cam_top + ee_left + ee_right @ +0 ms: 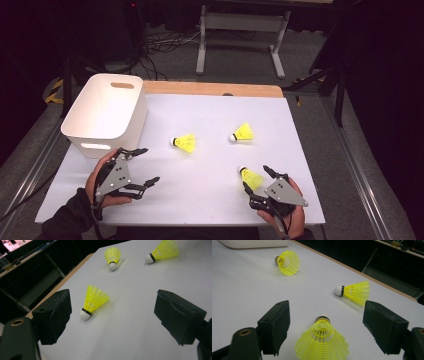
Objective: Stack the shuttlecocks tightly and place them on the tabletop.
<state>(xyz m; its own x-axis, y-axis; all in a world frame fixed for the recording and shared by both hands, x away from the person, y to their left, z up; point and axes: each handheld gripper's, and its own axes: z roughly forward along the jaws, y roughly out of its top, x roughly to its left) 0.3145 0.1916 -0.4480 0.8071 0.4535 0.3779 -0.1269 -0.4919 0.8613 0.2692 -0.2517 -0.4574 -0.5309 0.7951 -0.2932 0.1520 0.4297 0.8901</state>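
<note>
Yellow shuttlecocks, three in all, lie on the white table (200, 200); none is seen in the white bin (107, 112), so collection appears unstarted. Right tool (255, 181) stands open astride the nearest shuttlecock (251, 177), ungripped. Left tool (146, 165) is open, empty. Dark room, cabled floor.

Three yellow shuttlecocks lie on a white surface (210, 195) beside a white bin (107, 112). The right claw (255, 178) straddles the nearest shuttlecock (250, 177) with jaws apart; the left claw (145, 165) stands open near the bin.
</note>
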